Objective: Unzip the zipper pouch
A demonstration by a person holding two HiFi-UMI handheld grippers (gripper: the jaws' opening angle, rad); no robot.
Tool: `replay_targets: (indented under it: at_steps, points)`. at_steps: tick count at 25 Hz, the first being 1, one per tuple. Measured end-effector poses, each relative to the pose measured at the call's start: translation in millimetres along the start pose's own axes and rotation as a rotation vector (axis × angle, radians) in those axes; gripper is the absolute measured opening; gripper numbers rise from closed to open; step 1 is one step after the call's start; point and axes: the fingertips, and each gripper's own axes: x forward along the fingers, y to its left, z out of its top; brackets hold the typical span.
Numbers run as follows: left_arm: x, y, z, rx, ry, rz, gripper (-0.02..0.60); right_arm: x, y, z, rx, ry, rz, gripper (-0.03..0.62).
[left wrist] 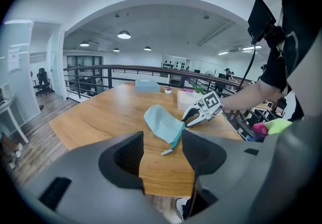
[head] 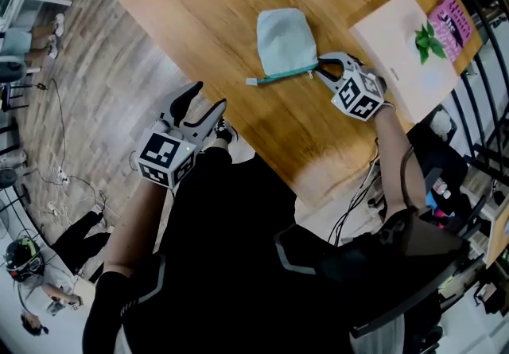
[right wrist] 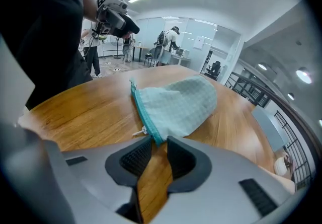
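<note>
A pale teal zipper pouch (head: pixel 285 42) lies flat on the wooden table (head: pixel 207 2), its darker teal zipper (head: pixel 286 74) along the near edge. My right gripper (head: pixel 318 68) sits at the zipper's right end. In the right gripper view the pouch (right wrist: pixel 178 107) reaches my right gripper (right wrist: pixel 158 142), and its zipper corner lies in the narrow gap between the tips, with no firm pinch showing. A small white pull (right wrist: pixel 138 131) sticks out beside it. My left gripper (head: pixel 208 98) hangs open and empty off the table's near edge, facing the pouch (left wrist: pixel 163 122).
A pale board (head: pixel 382 26) with a green plant sprig (head: pixel 429 42) lies right of the pouch, and a pink book (head: pixel 453 18) beyond it. Behind the table runs a railing (left wrist: pixel 100 69). Wood floor (head: pixel 103 82) lies to the left, and a person (head: pixel 36 281) crouches there.
</note>
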Motion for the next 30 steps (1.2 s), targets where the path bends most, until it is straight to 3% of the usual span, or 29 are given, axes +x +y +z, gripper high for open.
replay_targets:
  at_steps: [8,15,24,30]
  points:
    - [3,3,0,-0.003,0.005,-0.024,0.255,2,8,-2,-0.027,0.017,0.052,0.058]
    - [-9,11,13,-0.02,-0.024,-0.048,0.255,-7,23,26,0.218,-0.048,0.112,0.052]
    - [-8,16,45,-0.005,-0.095,-0.135,0.255,-41,11,84,0.508,-0.176,-0.003,0.048]
    - [-7,18,71,0.056,-0.145,-0.228,0.255,-73,-3,130,0.676,-0.244,-0.076,0.046]
